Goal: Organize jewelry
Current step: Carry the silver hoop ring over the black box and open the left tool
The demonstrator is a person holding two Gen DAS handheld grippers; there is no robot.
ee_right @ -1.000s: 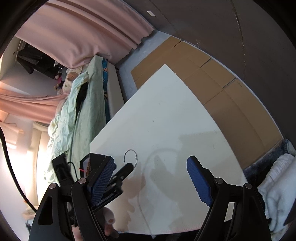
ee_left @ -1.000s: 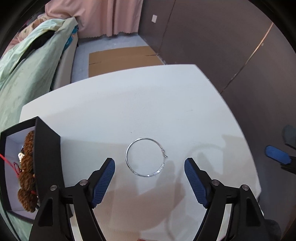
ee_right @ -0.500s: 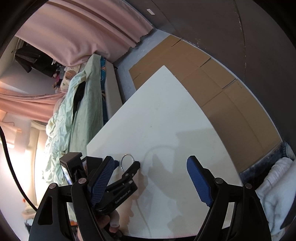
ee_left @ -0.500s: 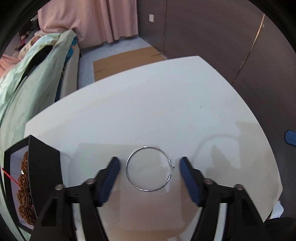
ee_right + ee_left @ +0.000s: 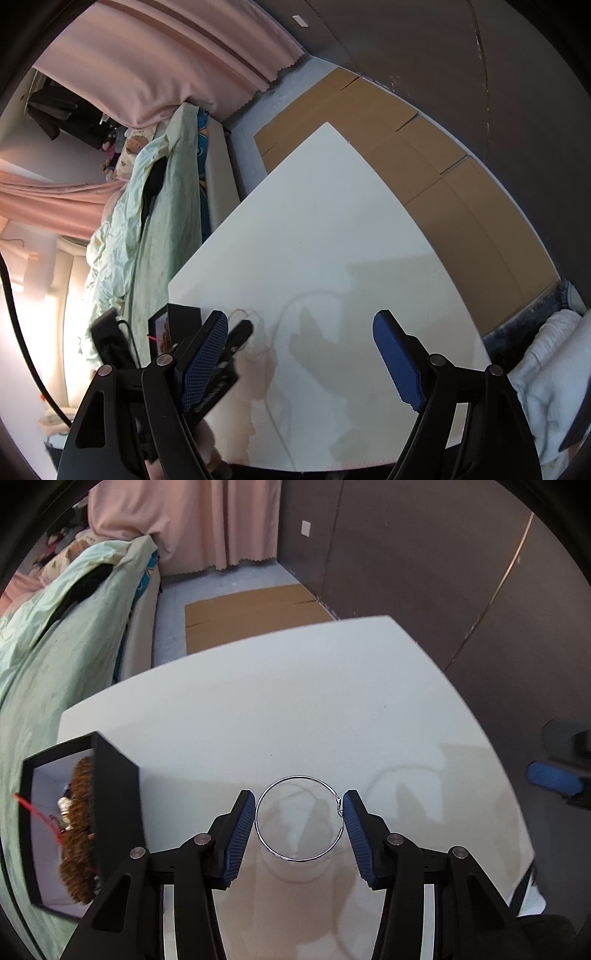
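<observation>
Our left gripper's (image 5: 299,819) blue ribbed fingers (image 5: 240,830) are closing, pressing both sides of the thin silver wire hoop (image 5: 299,858) above the white table (image 5: 295,701); our right gripper (image 5: 299,365) stands spread, gripping nothing.

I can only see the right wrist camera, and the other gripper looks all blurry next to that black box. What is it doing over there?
Observer: The left gripper is closing on a thin silver hoop, with one blue pad against each side.
Operator: Is the hoop a whole circle?
Observer: Almost. A tiny clasp sits by the pad on the picture's right.
Operator: What's inside the box?
Observer: The black box has a white inside, with brown beaded jewelry and a red string in it.
</observation>
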